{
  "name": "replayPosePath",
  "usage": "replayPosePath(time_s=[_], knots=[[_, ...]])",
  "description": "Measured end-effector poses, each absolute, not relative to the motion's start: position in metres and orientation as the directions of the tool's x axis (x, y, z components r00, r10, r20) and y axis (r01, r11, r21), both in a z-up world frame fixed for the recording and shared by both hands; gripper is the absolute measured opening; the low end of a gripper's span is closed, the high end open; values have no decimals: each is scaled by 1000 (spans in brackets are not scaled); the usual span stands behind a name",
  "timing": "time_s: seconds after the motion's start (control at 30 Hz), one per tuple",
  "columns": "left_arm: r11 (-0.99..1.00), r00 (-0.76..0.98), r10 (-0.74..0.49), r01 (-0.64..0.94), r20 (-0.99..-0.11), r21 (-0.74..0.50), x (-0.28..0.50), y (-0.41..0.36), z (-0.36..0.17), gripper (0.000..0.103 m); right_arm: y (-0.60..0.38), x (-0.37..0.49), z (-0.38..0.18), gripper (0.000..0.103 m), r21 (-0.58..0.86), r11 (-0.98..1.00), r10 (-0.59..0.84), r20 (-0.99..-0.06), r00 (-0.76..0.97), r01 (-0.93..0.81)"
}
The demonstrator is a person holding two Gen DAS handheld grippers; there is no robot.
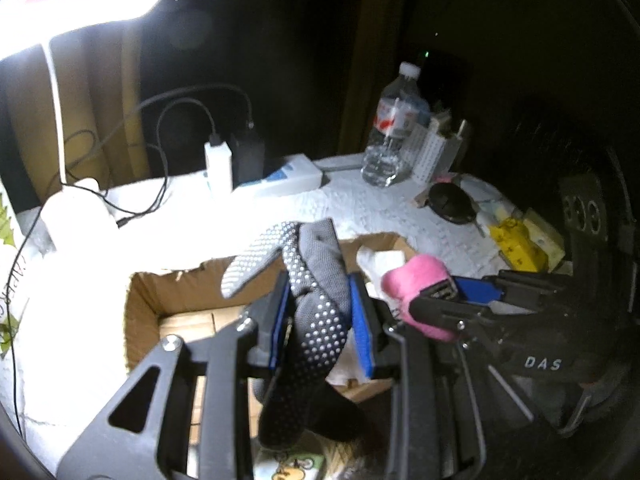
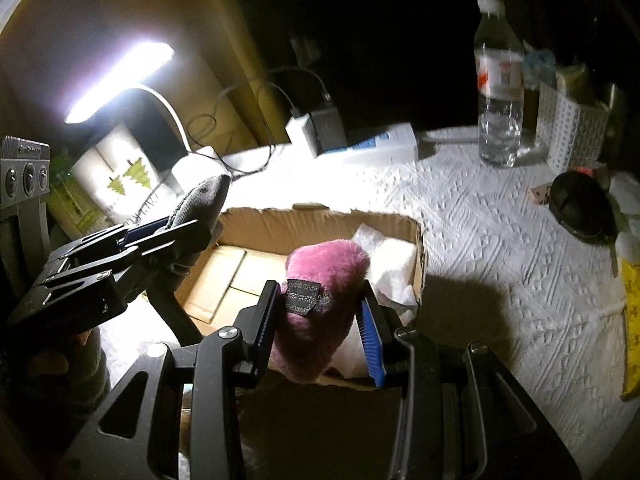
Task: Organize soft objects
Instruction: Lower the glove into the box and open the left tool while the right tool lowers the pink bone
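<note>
My left gripper point(image 1: 323, 304) is shut on a grey glove with silver grip dots point(image 1: 316, 280) and holds it above an open cardboard box point(image 1: 138, 316). My right gripper point(image 2: 320, 312) is shut on a pink fluffy soft object with a dark label point(image 2: 320, 280), held over the same box point(image 2: 418, 248). In the left wrist view the right gripper point(image 1: 444, 292) and the pink object point(image 1: 420, 276) sit just to the right. In the right wrist view the left gripper point(image 2: 160, 232) and the glove point(image 2: 204, 200) are at the left. White soft material point(image 2: 384, 256) lies inside the box.
A white textured cloth point(image 2: 500, 240) covers the table. A lit desk lamp point(image 2: 120, 80), chargers with cables point(image 1: 218, 164), a water bottle point(image 2: 498, 80), a white basket point(image 2: 572, 132), a black round object point(image 2: 580, 204) and yellow packets point(image 1: 516, 248) stand around the box.
</note>
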State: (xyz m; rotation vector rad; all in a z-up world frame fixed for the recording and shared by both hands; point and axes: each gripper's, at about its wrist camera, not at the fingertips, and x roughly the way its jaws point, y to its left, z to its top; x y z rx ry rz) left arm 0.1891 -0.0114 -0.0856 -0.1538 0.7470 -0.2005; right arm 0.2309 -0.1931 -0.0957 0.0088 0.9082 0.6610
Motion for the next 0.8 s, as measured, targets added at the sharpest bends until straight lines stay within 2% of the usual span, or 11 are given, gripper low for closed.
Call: replayPosePath(time_s=[0.7, 0.8], knots=[[967, 569, -242, 72, -786, -245, 235, -20, -152, 31, -176, 255, -125, 40, 243, 815, 491, -772, 404, -527], [968, 556, -236, 62, -797, -243, 237, -20, -153, 36, -175, 255, -125, 41, 236, 817, 484, -777, 403, -527]])
